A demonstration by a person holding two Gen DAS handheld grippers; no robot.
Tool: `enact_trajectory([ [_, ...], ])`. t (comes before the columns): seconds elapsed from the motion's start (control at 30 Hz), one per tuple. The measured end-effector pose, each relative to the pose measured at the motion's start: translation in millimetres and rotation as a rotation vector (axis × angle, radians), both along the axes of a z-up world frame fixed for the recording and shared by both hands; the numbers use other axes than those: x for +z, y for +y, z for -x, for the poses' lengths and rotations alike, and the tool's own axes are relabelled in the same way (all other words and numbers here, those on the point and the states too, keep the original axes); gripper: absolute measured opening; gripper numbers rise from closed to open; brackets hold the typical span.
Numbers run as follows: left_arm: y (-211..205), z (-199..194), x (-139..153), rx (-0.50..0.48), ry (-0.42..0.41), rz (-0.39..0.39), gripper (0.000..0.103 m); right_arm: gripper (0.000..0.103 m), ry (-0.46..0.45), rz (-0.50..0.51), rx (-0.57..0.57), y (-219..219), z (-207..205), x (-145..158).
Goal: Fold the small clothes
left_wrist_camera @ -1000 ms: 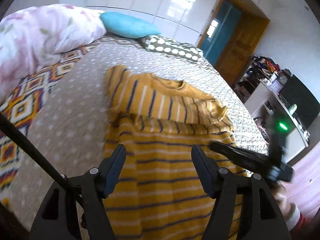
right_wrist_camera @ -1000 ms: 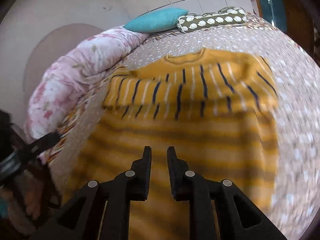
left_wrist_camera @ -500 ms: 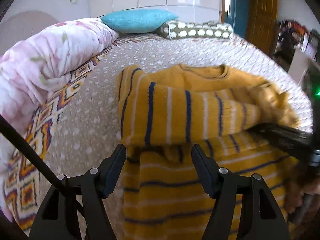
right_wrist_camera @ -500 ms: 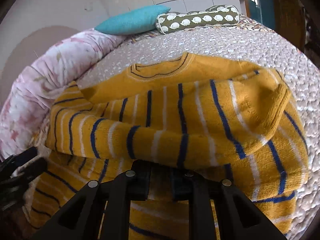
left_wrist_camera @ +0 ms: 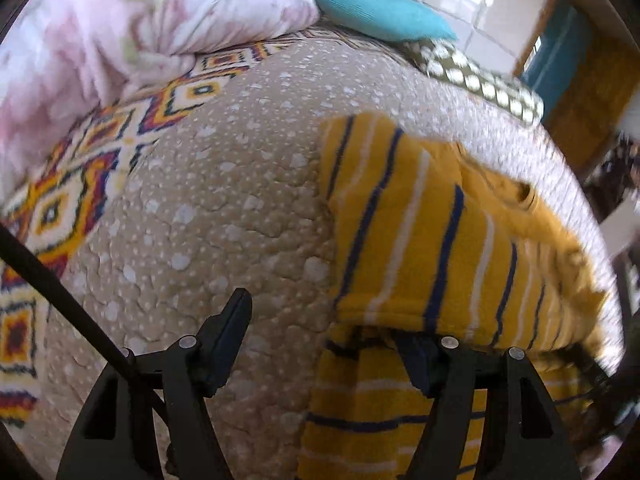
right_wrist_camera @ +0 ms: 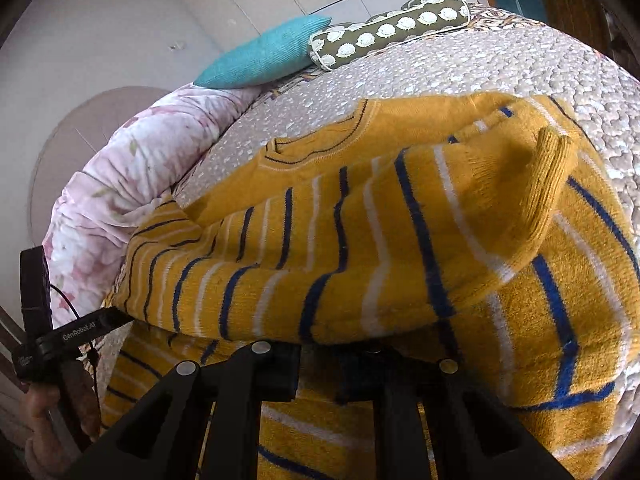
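Yellow striped sweater [right_wrist_camera: 400,248] on quilted bedspread [left_wrist_camera: 224,216]; sleeves folded.

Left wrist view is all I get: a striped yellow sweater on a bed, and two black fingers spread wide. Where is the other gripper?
Observer: The right gripper is at the near side of the sweater. Its tips are tucked under the folded-over sleeve. Its jaws are closing, but what is between them is hidden.
Visitor: Can you see where that sleeve ends?
Observer: Yes. Its ribbed cuff rests on the sweater, to the right of the collar in the right wrist view.
Visitor: Who carries my gripper?
Observer: A person's hand at the lower left of that view holds the left gripper.
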State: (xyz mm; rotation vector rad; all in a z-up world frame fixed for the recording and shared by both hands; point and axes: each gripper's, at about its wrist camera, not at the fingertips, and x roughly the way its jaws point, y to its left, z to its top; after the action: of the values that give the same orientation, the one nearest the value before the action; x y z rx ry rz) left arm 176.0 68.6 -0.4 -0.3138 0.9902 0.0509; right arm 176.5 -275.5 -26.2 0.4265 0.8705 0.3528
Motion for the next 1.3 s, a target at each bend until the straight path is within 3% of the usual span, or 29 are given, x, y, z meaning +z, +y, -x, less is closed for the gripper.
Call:
enact_trajectory([
  [0.1,7,3,1,0.017,0.009,0.046,0.069,0.011,0.002,-0.016,-0.001,-1,0,-1],
  [0.33,-8,7,-10,0.019,0.026,-0.067,0.073,0.011,0.007,-0.065,-0.002,-6,0,-3],
  [0.43,-1,11,-15,0.040,-0.002,-0.026,0.078,0.005,0.023,-0.056,-0.024,-10,0,0],
  [0.47,2,12,-16,0.043,-0.007,-0.009,0.078,0.005,0.019,-0.034,-0.053,-14,2,5],
  [0.53,2,13,-18,0.040,-0.014,-0.008,0.078,0.008,-0.042,0.014,-0.215,-40,15,22],
  [0.57,0,14,-18,0.038,-0.017,-0.015,0.079,0.008,-0.037,0.008,-0.315,-62,21,26],
  [0.63,-2,15,-18,0.028,-0.025,-0.025,0.080,0.009,0.015,-0.011,-0.411,-95,26,22],
  [0.7,-2,16,-18,0.016,-0.027,-0.025,0.081,0.009,0.050,-0.005,-0.435,-115,31,19],
  [0.77,-1,19,-15,-0.003,-0.014,-0.012,0.081,0.017,0.056,0.043,-0.442,-124,42,25],
  [0.83,2,28,-12,-0.019,0.000,-0.016,0.080,0.017,0.036,0.058,-0.436,-127,51,33],
  [0.9,7,39,-9,-0.018,0.018,-0.069,0.080,0.017,0.009,0.052,-0.422,-126,56,44],
  [0.97,15,55,-7,-0.018,0.027,-0.103,0.080,0.024,-0.021,0.045,-0.387,-121,53,55],
  [1.03,22,70,-2,-0.023,0.014,-0.088,0.079,0.037,-0.035,0.070,-0.341,-108,40,63],
  [1.2,28,100,19,-0.028,-0.045,-0.070,0.079,0.040,0.037,0.222,-0.253,-71,-13,46],
  [1.27,24,110,28,-0.044,-0.070,-0.074,0.079,0.028,0.101,0.306,-0.232,-60,-26,32],
  [1.3,22,113,32,-0.052,-0.084,-0.077,0.079,0.010,0.089,0.315,-0.226,-58,-24,33],
])
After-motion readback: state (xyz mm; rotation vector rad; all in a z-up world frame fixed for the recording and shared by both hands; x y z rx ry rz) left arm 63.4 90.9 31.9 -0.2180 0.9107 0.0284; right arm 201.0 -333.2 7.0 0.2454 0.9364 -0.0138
